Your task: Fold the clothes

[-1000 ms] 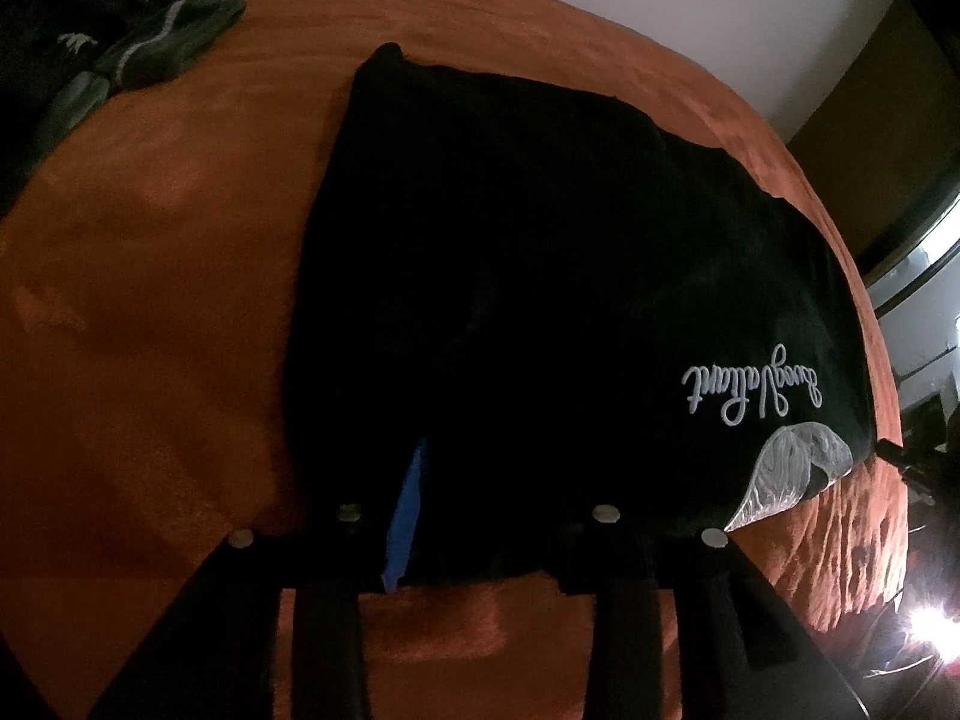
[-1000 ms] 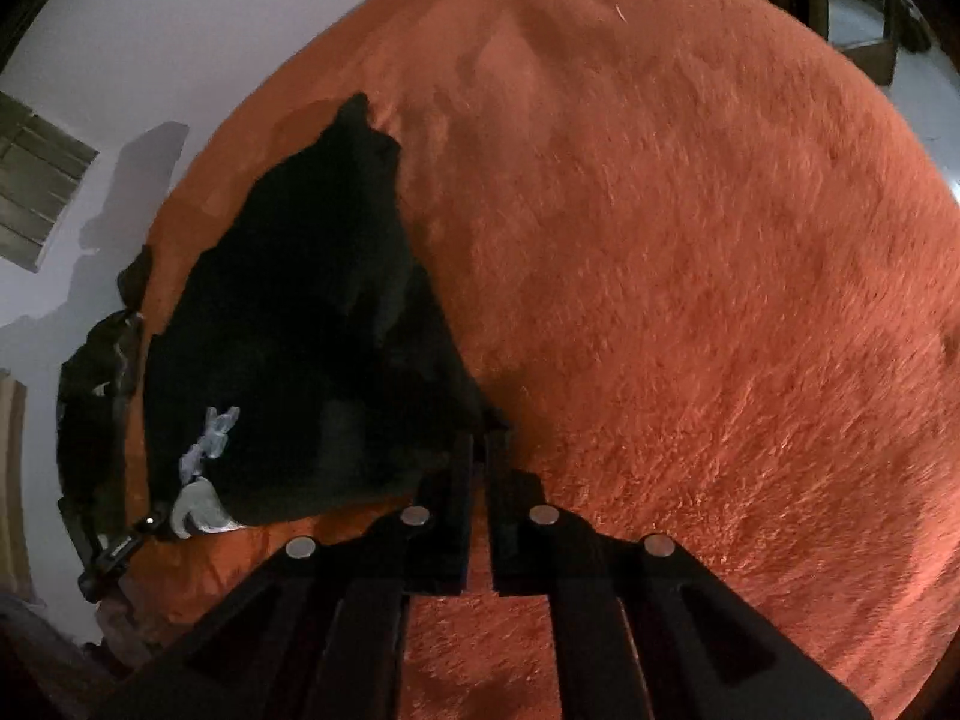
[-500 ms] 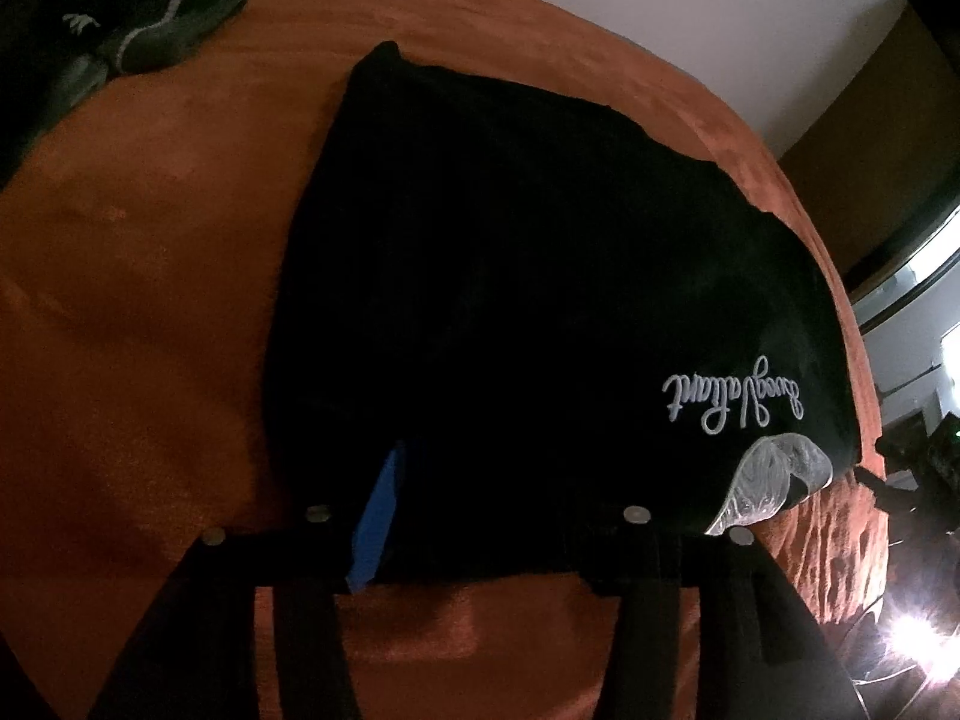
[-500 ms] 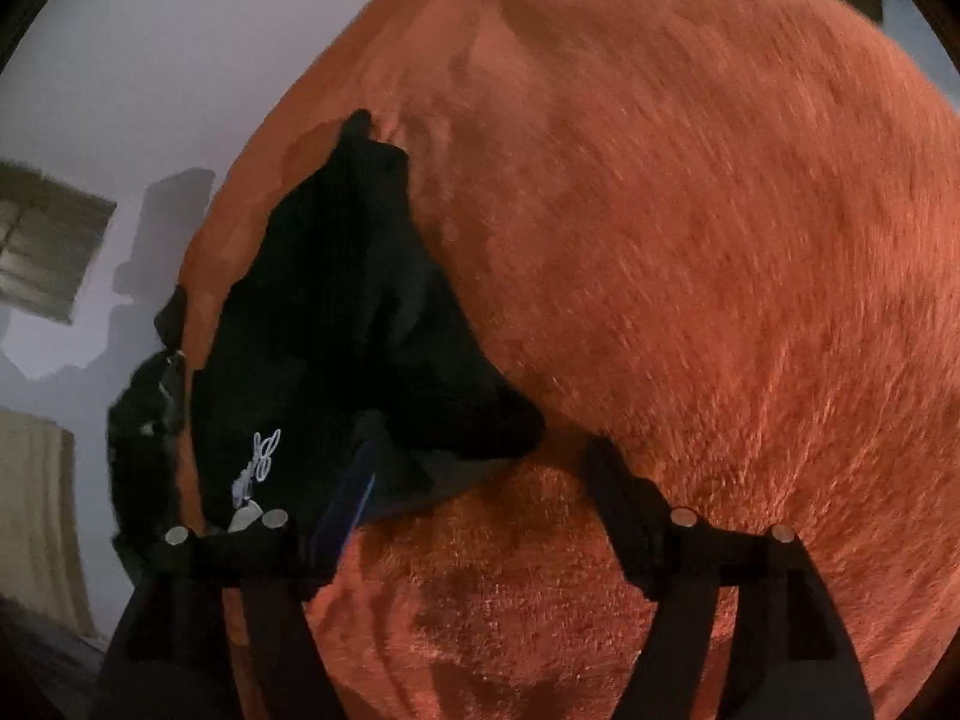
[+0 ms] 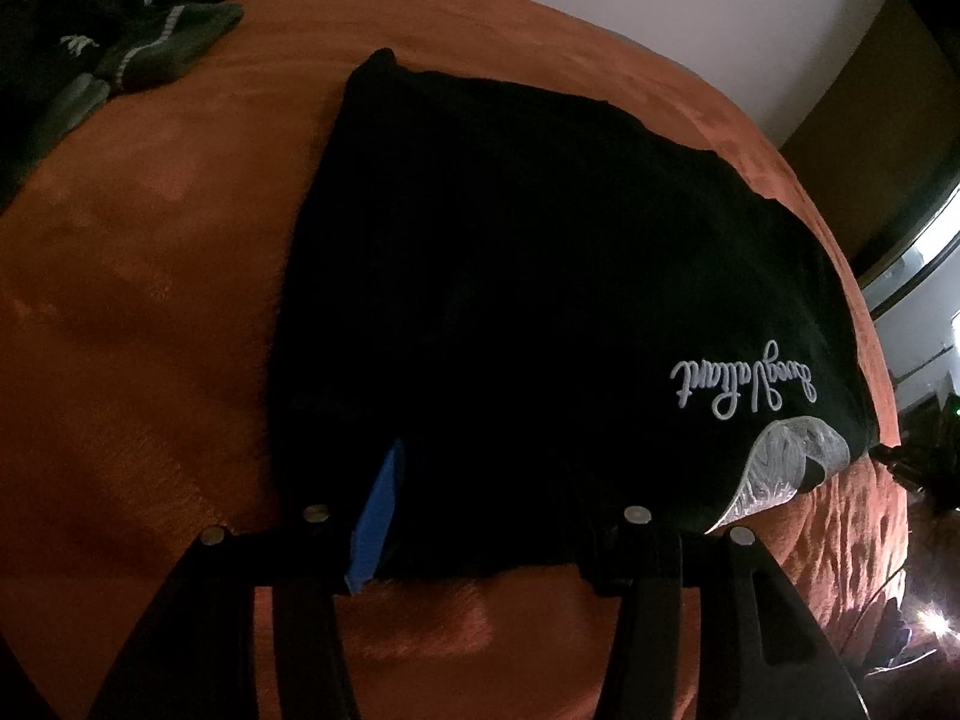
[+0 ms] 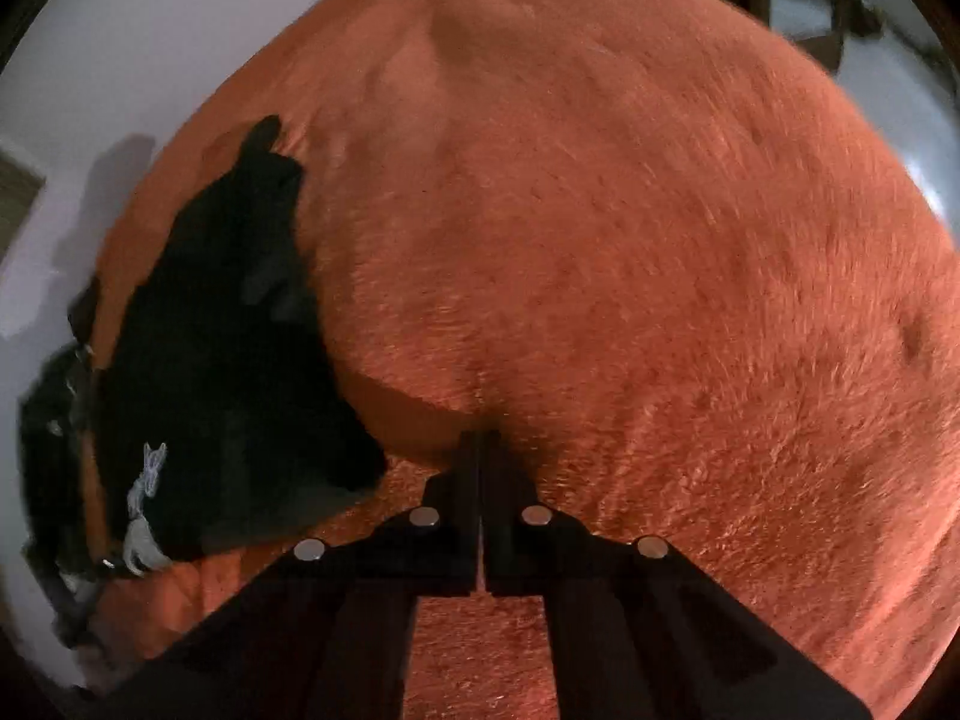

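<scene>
Black garment (image 5: 540, 276) folds indistinct, underexposed

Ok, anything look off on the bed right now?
The right gripper is shut on nothing but orange blanket, clear of the black shirt. A far corner of the shirt sticks out in a point.

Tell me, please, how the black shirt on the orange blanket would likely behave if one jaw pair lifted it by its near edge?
The black shirt would probably sag limply, since it lies flat and follows the curve of the orange blanket. Its folded layers may slide apart, as only one edge would be gripped. It looks light, and the fuzzy blanket might drag on it slightly.
</scene>
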### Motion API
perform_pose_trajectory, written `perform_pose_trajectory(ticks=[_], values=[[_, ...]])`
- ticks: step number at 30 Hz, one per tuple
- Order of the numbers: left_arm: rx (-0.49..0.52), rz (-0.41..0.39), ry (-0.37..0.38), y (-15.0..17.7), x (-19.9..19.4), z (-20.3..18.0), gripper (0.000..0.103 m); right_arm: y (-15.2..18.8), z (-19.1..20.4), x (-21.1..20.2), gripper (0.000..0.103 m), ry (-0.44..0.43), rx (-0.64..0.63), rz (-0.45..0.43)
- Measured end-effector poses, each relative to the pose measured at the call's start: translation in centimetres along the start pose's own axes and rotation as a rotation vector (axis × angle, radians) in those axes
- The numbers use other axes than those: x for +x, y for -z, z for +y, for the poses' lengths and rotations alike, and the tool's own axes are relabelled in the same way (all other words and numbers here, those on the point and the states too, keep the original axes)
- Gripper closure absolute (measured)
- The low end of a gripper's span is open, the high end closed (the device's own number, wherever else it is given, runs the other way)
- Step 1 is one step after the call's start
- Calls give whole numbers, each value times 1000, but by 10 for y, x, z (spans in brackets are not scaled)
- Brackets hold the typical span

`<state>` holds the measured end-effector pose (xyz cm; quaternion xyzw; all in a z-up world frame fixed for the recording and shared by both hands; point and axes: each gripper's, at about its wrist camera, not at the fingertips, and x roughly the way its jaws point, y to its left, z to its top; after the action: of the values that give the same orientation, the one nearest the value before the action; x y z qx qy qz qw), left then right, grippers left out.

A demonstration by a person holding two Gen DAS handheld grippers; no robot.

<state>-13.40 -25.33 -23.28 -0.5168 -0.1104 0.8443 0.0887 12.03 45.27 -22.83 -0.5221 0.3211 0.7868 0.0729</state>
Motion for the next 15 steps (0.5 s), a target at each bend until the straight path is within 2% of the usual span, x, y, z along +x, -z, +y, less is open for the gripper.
perform_pose_trajectory(ticks=[2, 5, 7, 9, 10, 13, 14, 15], values=[[-9, 4, 3, -1, -1, 1, 50, -2, -2, -3, 103, -24, 24, 6], [-17, 12, -12, -5, -5, -5, 50, -3, 19, -14, 101, 7, -102, -19], [-1, 17, 25, -4, -11, -18, 50, -1, 38, -22, 101, 31, -205, -54], [16, 22, 65, -4, -17, -31, 49, 0, 57, -27, 97, 50, -289, -78], [25, 24, 85, -3, -20, -38, 45, 0, 65, -28, 96, 55, -320, -88], [51, 31, 146, -2, -30, -59, 36, 3, 89, -26, 81, 61, -399, -117], [-4, 53, 223, 2, -27, -60, 33, 4, 97, -25, 71, 62, -426, -127], [-69, 78, 310, 6, -23, -60, 32, 7, 106, -22, 65, 56, -458, -128]])
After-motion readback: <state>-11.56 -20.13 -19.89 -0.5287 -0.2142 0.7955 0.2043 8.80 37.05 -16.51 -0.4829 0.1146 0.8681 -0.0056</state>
